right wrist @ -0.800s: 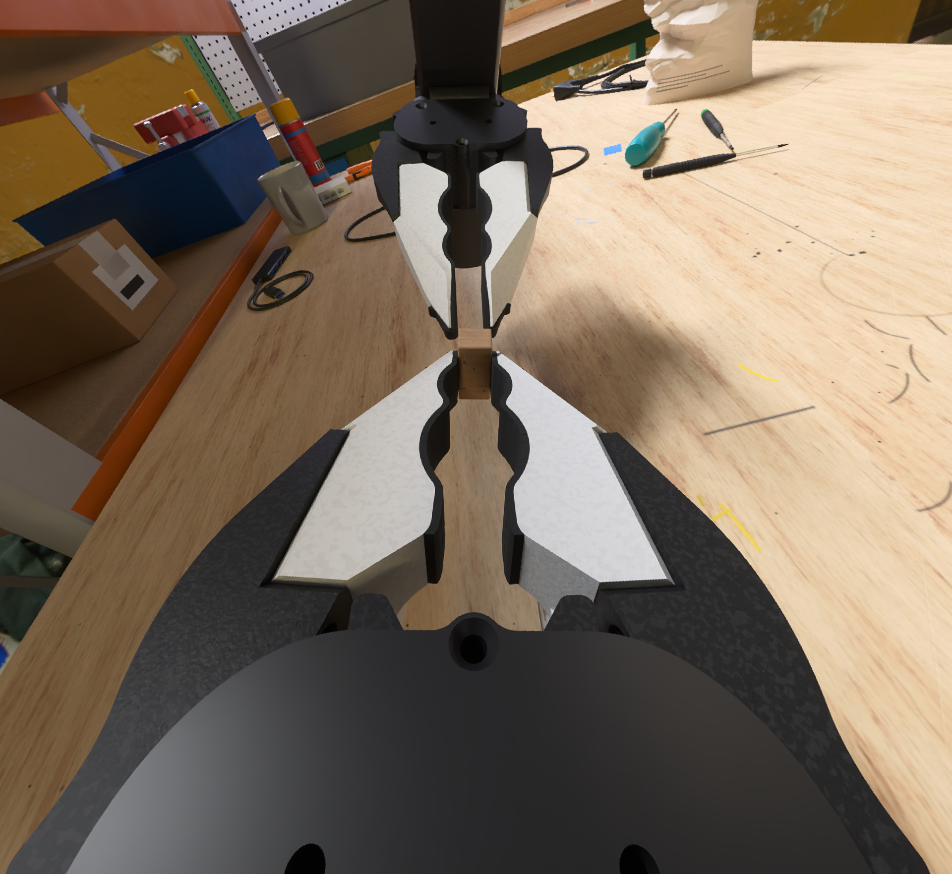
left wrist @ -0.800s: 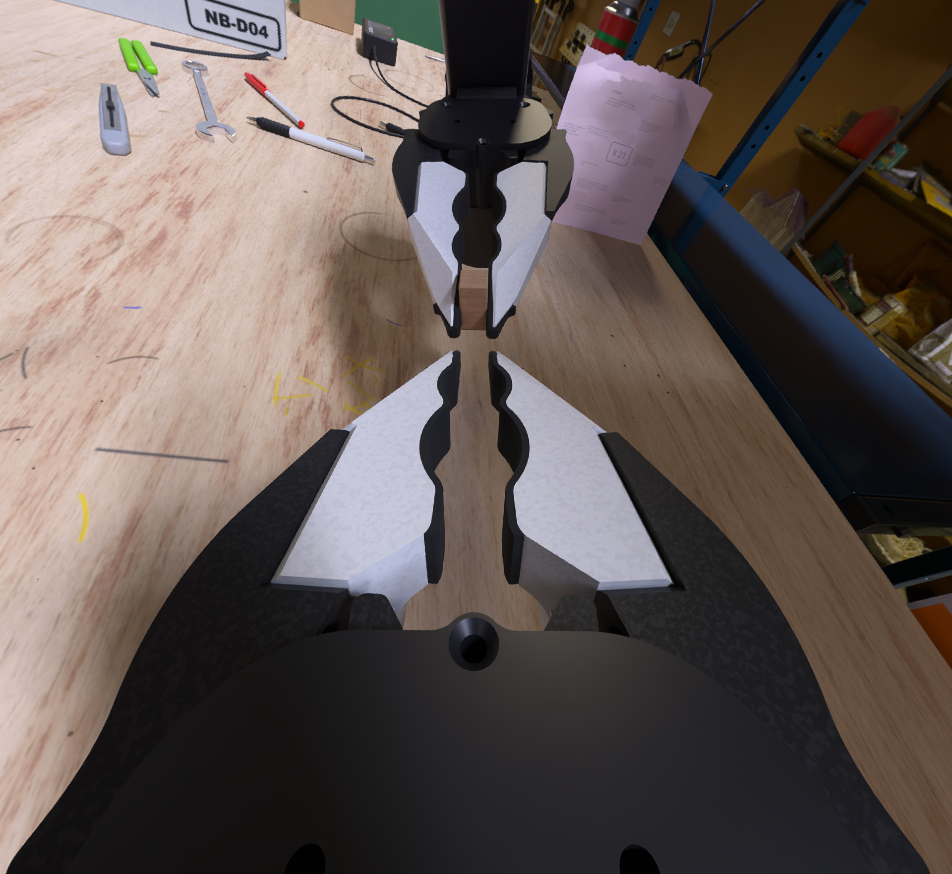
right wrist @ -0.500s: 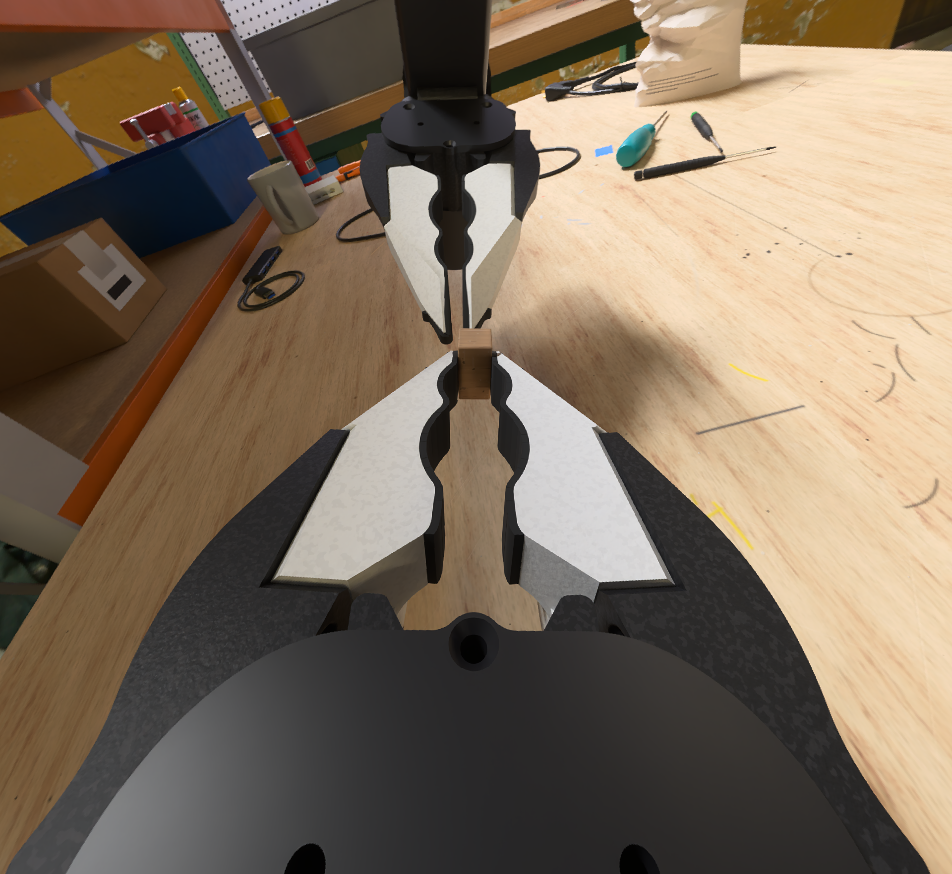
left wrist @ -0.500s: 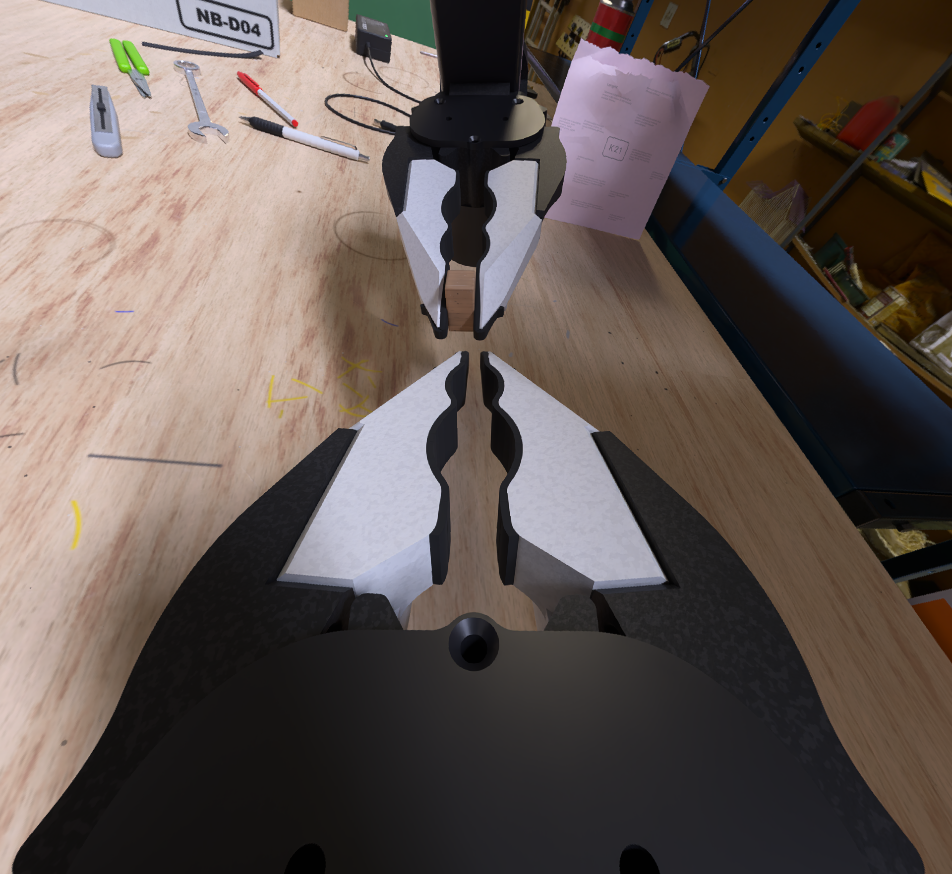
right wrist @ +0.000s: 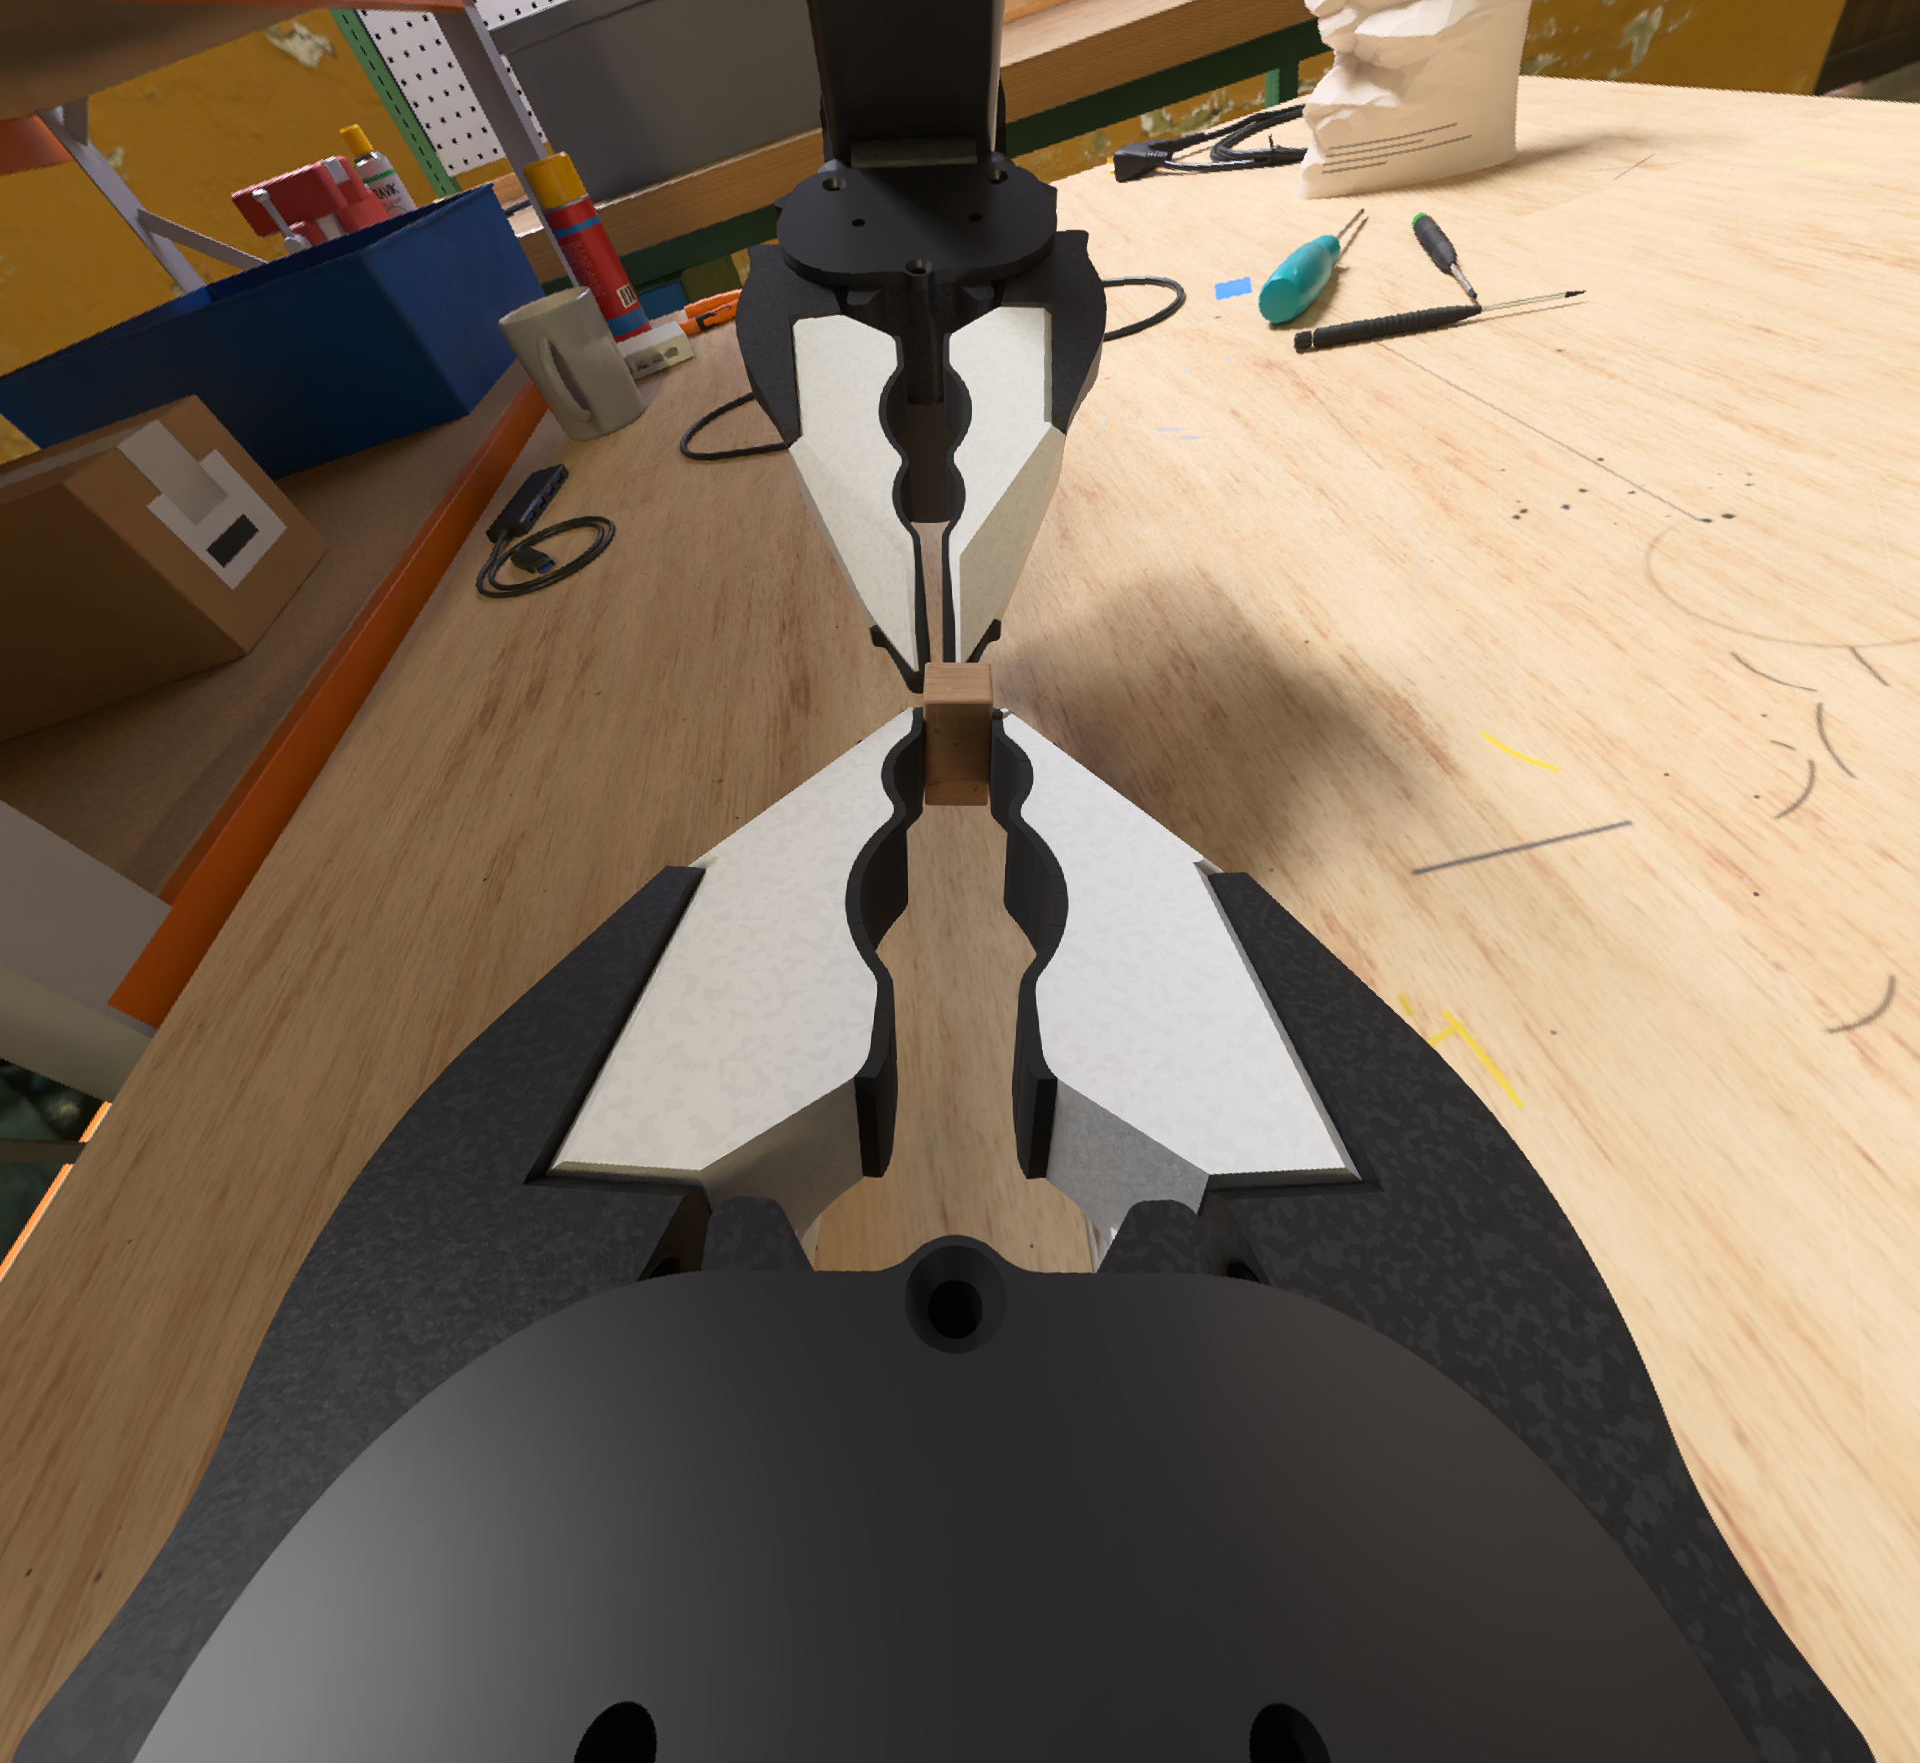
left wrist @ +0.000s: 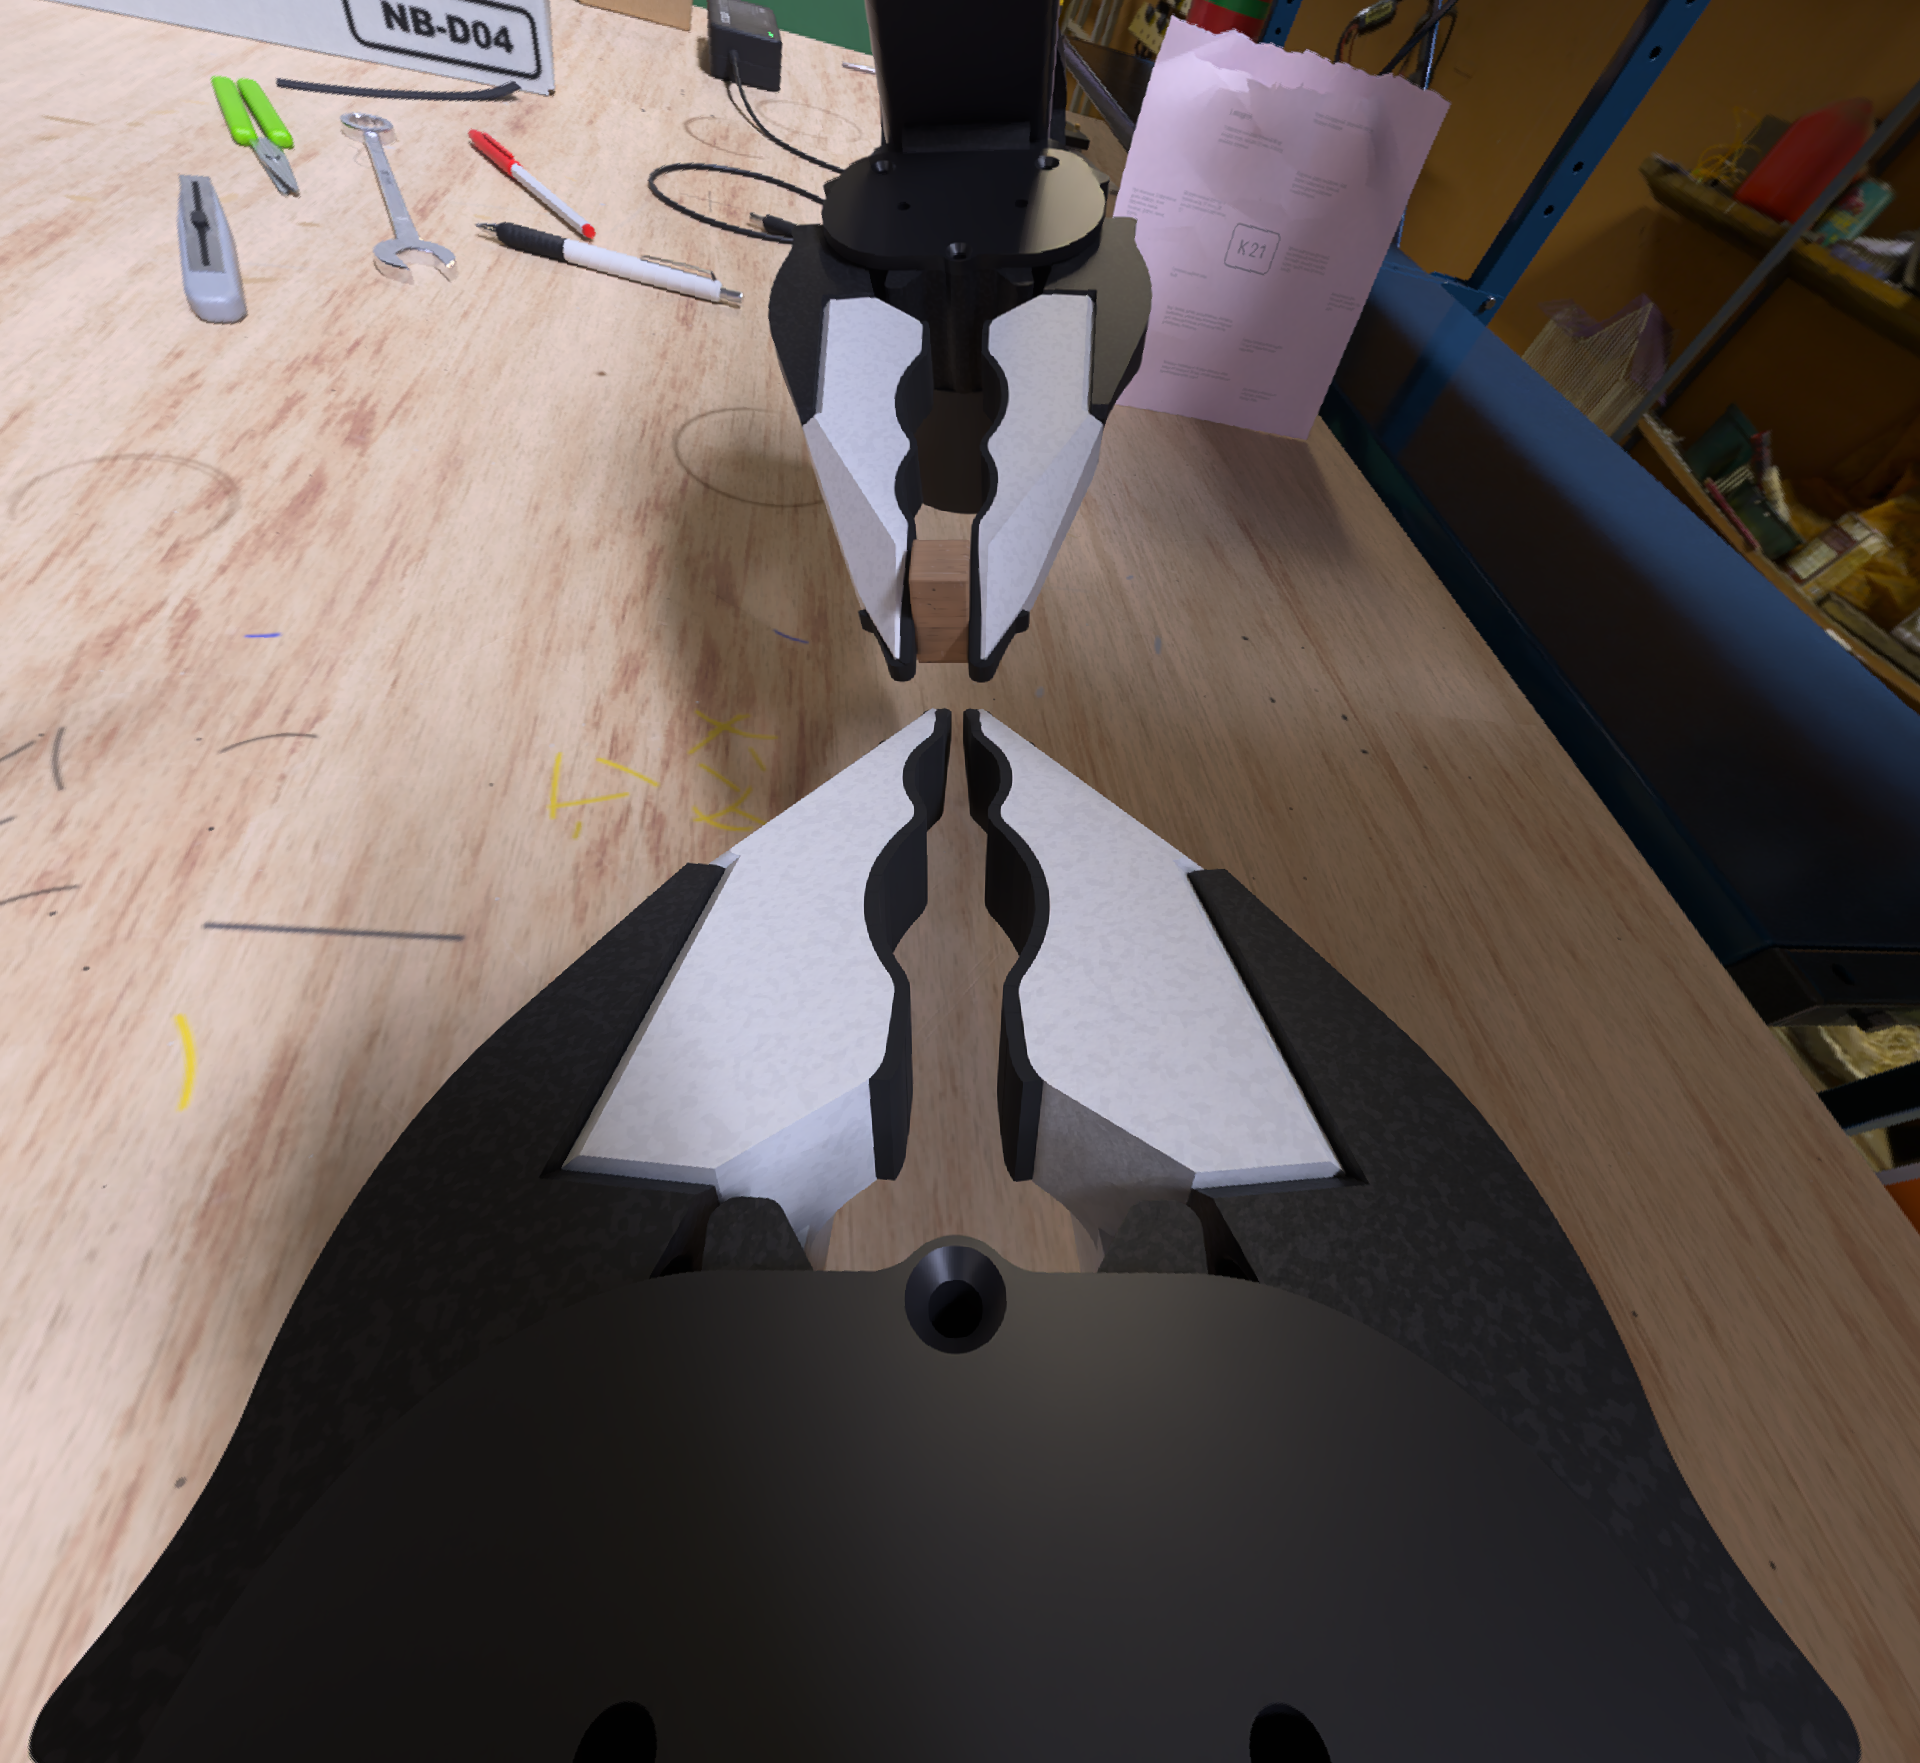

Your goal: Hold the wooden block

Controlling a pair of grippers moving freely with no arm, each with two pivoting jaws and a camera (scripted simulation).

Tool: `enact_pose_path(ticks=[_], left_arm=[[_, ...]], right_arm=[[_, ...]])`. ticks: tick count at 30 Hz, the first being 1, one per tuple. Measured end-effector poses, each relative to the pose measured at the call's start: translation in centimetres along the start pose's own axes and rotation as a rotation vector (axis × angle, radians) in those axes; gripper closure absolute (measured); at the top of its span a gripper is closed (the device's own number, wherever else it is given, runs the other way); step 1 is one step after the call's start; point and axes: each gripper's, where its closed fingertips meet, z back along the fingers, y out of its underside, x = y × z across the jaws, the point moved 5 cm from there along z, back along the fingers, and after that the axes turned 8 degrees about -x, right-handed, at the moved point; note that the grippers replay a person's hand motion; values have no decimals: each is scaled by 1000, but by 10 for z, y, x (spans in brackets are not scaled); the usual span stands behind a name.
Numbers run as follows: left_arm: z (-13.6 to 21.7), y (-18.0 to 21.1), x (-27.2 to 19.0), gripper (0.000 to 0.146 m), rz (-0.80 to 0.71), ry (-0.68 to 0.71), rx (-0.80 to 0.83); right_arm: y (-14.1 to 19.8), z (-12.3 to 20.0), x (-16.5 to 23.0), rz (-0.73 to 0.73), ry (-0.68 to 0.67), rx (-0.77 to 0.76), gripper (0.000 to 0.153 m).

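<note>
Right gripper (right wrist: 956, 731) fingers are clamping the wooden block (right wrist: 955, 737), hiding its sides. Left gripper (left wrist: 956, 718) fingers are sitting nearly closed, empty, just short of the block.

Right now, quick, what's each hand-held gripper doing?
Left hand-held gripper: shut, holding nothing.
Right hand-held gripper: shut on the block.

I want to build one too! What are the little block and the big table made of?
The block looks like plain, unvarnished wood: pale tan, matte, with faint grain lines. The right gripper pinches it. The table looks like plywood: broad streaky grain, light colour, dull finish with pencil marks. Looks alone cannot confirm either.
</note>
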Motion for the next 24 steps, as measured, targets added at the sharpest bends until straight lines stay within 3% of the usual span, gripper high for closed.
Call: enact_pose_path(ticks=[16, 24], left_arm=[[5, -1, 0, 144, -8, 15, 5], [4, 1, 0, 144, 27, 25, 14]], right_arm=[[1, -4, 0, -39, -24, -51, 142], [1, -5, 2, 99, 12, 11, 142]])
